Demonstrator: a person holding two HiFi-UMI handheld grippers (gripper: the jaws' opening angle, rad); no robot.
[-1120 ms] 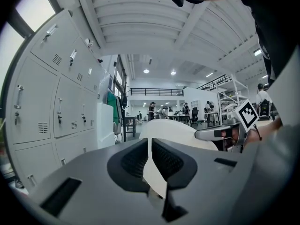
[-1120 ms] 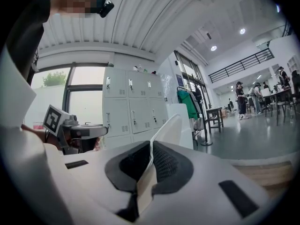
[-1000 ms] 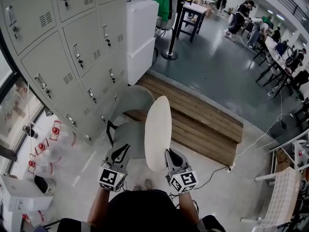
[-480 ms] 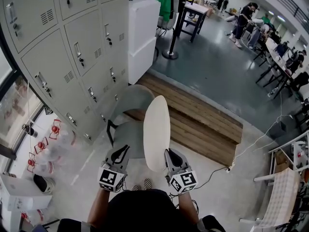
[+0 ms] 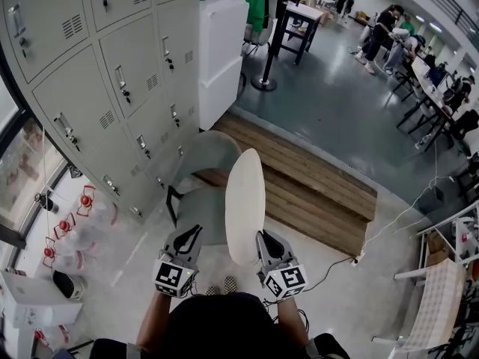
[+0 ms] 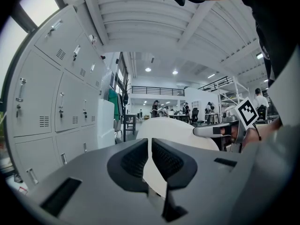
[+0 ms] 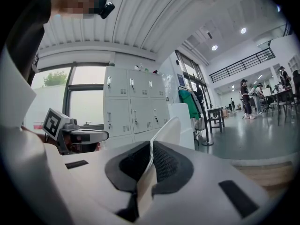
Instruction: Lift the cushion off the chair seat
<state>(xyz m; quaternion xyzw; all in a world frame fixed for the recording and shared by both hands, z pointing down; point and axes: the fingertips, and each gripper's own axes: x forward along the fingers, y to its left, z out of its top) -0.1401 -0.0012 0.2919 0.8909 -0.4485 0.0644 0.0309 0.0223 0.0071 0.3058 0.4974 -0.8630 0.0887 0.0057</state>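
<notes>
Barely a flicker since a moment ago: the cushion [image 5: 245, 208] swayed a touch to the left and has come back, and both tools sit where they were. That pale oval cushion is up in the air, standing on edge over the right side of the grey chair seat [image 5: 198, 212], and from here it looks clear of the seat. The right gripper [image 5: 262, 236] has its jaws pinched on the cushion's near lower rim, with the thin edge running between the dark pads. The left gripper [image 5: 196, 229] hangs just beside it on the other side, not touching, its jaws drawn together on nothing. Here's the worry: the whole cushion is carried by one small bite at the rim, with most of it reaching out beyond the jaws. A quick swing could make it pivot in the pads, flop over, or slide free onto the chair. The lockers [image 5: 112, 88] are close on the left too, so a wide sweep that way might clip them.
</notes>
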